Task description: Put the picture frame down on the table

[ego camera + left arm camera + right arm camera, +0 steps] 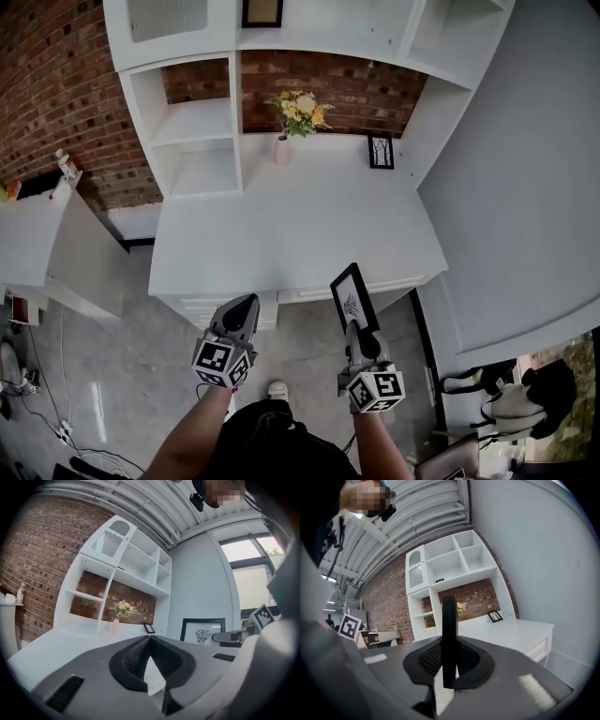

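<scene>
A red brick wall (56, 84) backs white shelving (187, 122) above a white tabletop (281, 225). Pale grey wall (525, 187) at right, glossy grey floor (122, 375), daylit window (253, 569).

The head view looks from high above and steeply down onto the white table (281, 234), with the shelf unit (187, 122) and the brick wall (56, 84) at the top and both grippers close under it at the bottom edge; the left gripper view sits low, right behind the left gripper (150, 639), and faces across the table toward the shelf unit, taking in the right gripper (234, 634) and the picture frame (203, 631) at its right side; the right gripper view sits just as close behind its own jaws and faces the same shelves, with the frame edge-on at its middle; all three views share the vase of flowers (298, 117), the small framed picture (381, 151) at the back of the table, and the brick wall.
</scene>
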Action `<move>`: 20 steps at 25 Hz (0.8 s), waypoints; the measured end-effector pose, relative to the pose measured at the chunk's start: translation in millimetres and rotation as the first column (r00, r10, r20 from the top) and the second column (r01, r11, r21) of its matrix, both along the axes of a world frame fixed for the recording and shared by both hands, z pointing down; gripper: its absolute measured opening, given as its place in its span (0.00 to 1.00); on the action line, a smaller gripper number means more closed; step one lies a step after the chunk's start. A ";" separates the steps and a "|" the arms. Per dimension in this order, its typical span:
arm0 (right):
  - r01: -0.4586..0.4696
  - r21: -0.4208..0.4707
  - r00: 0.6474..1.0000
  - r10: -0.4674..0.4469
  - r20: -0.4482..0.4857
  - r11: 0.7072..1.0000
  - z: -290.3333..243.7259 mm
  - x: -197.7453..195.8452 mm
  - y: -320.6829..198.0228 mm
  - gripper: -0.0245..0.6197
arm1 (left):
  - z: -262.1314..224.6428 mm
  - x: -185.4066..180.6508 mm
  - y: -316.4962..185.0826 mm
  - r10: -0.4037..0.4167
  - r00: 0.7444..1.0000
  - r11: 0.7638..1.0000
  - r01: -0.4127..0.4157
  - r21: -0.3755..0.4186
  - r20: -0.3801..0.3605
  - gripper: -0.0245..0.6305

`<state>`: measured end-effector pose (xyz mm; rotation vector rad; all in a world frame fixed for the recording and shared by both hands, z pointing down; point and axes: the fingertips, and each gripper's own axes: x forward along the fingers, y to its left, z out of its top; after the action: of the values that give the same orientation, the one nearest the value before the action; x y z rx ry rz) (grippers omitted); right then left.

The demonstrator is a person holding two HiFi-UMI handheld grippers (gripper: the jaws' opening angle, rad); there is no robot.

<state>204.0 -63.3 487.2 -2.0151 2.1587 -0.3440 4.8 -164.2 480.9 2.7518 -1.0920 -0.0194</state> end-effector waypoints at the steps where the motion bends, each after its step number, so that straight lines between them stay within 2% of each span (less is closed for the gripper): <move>1: 0.000 -0.010 1.000 0.000 -0.011 1.000 2.5 4.4 -5.3 0.09 | 1.4 3.2 -5.5 -0.003 1.000 1.000 0.003 -0.002 0.000 0.03; 7: -0.010 -0.012 0.999 0.009 -0.032 1.000 4.0 29.1 -35.7 0.09 | 0.4 30.7 -33.8 0.023 1.000 1.000 -0.023 0.010 0.005 0.03; 12: -0.016 -0.025 0.999 0.015 -0.028 1.000 7.6 38.7 -42.9 0.09 | -1.1 44.8 -37.5 0.047 0.999 0.999 -0.047 0.013 0.011 0.03; 20: 0.027 -0.072 0.999 -0.029 -0.019 0.997 30.0 42.6 -55.8 0.09 | 12.8 41.1 -39.3 0.000 1.000 1.000 0.000 -0.006 0.014 0.03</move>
<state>246.6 -119.1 517.2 -2.0360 2.2194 -0.4127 45.9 -203.5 493.7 2.7511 -1.0933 0.0033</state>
